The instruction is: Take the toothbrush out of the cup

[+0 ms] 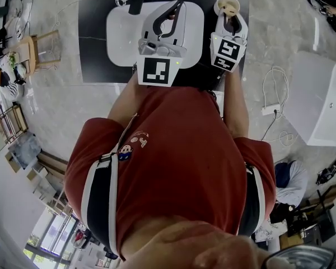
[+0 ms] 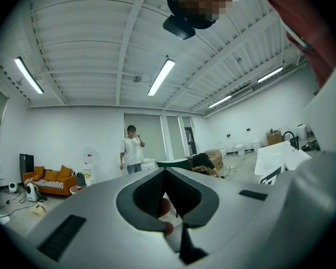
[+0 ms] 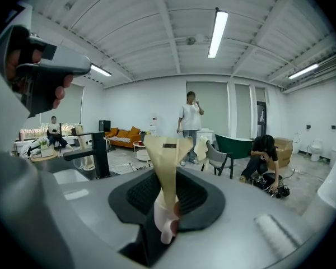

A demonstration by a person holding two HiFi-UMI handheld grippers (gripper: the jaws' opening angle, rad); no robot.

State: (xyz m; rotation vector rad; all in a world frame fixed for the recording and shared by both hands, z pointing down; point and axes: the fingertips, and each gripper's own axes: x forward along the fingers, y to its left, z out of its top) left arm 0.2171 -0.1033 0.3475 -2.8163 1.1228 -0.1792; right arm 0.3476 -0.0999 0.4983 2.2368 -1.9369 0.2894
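toothbrush (image 3: 166, 161) shows as beige stalk at centre of right gripper view, between jaws of right gripper (image 3: 167, 175); we read jaws as closed on it. in head view this gripper sits upper right, tips just below cup (image 1: 218, 3); we cannot tell whether brush has cleared cup. left gripper (image 1: 173, 7) has jaws together on nothing, over sink (image 1: 120, 38), upper centre. we judge grasp made, lift-out still to do.
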